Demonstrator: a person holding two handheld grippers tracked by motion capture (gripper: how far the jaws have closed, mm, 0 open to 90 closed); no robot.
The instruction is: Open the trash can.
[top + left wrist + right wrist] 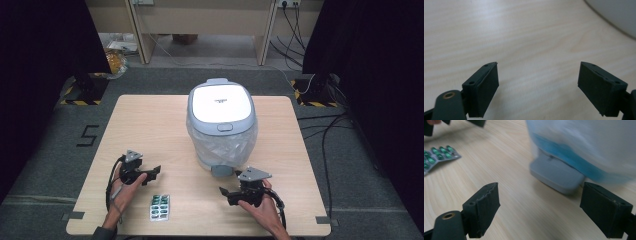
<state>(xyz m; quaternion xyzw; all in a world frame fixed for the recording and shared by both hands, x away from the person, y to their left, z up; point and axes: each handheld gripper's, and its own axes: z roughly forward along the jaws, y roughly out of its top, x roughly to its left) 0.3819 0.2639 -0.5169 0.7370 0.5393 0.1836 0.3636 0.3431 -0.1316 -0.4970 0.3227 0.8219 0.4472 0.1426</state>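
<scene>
Blister pack (160, 208) of green capsules lies flat at the near edge of the wooden table (150, 125), between the two hands and nearer the left one, untouched; left gripper (152, 173) sits just beyond and left of the pack, held low over the table, jaws pointing right; in the left gripper view its jaws stand well apart with bare wood between them, nothing held; right gripper (223, 192) sits at near right, jaws pointing left toward the pack; in the right gripper view its jaws are likewise spread wide and empty, with the grey pedal (556, 173) ahead of them; pedal bin (222, 122), lined with a clear bag and lid closed, stands at table centre, farther back.
</scene>
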